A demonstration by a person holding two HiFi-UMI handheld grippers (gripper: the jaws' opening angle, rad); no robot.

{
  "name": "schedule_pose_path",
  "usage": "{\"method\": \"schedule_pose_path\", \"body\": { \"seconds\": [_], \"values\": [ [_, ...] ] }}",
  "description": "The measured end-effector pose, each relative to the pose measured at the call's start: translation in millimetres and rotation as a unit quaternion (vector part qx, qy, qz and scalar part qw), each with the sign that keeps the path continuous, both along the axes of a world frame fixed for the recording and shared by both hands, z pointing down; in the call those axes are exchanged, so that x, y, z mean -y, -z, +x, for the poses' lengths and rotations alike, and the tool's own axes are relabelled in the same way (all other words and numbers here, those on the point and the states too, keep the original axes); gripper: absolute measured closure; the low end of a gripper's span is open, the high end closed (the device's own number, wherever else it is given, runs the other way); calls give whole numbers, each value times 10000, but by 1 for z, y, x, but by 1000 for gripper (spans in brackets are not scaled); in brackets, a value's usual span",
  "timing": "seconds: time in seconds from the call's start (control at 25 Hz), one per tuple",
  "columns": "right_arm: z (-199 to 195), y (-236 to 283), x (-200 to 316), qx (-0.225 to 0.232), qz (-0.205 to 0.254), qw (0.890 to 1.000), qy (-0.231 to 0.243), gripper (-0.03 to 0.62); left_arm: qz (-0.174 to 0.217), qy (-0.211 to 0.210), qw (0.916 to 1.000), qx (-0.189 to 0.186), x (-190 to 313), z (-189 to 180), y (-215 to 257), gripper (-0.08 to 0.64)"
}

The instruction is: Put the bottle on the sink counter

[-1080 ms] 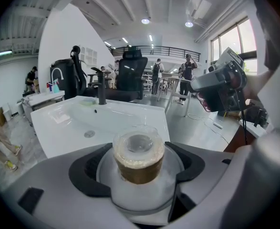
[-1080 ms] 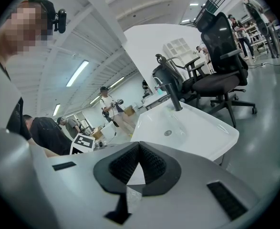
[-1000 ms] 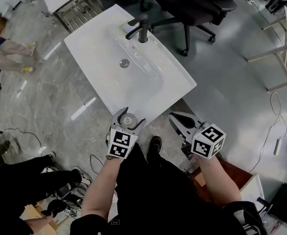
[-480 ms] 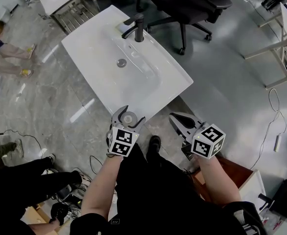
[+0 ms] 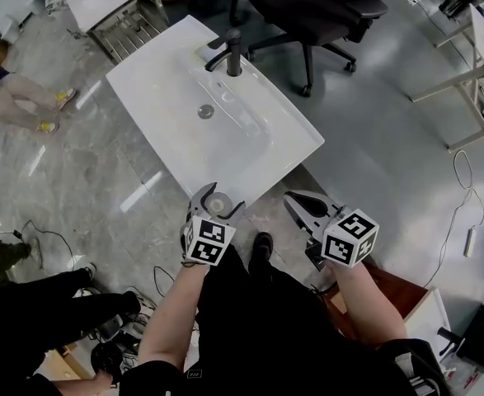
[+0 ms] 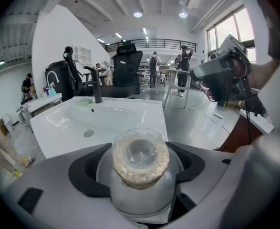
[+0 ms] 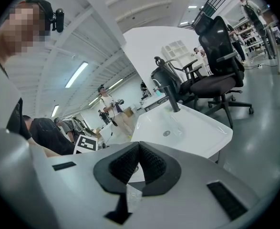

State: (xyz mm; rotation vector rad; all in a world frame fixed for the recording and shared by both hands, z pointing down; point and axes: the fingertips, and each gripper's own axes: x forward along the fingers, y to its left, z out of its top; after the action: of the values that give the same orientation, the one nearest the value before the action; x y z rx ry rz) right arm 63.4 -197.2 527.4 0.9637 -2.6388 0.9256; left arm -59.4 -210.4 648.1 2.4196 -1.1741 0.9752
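Left gripper (image 5: pixel 215 195) is clamped on the bottle (image 6: pixel 140 156), jaws hugging both its sides, one round end facing the camera. The bottle sits in the air at the 6 o'clock edge of the white sink (image 5: pixel 163 85); contact cannot be told. Right gripper (image 5: pixel 298 202) is at 3 o'clock from the left, jaws pressed together, nothing between them. A black faucet (image 5: pixel 232 50) stands at the sink's 12 o'clock.
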Motion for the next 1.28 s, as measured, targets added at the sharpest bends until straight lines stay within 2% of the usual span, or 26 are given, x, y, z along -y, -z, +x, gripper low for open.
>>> {"method": "schedule_pose_path", "body": {
  "seconds": [0.6, 1.28],
  "values": [
    [3, 6, 7, 82, 3, 9999, 116, 578, -103, -195, 9993, 293, 2, 0, 1, 219],
    [7, 9, 7, 272, -28, 9996, 95, 578, -163, -141, 9996, 182, -4, -1, 15, 219]
  ]
}}
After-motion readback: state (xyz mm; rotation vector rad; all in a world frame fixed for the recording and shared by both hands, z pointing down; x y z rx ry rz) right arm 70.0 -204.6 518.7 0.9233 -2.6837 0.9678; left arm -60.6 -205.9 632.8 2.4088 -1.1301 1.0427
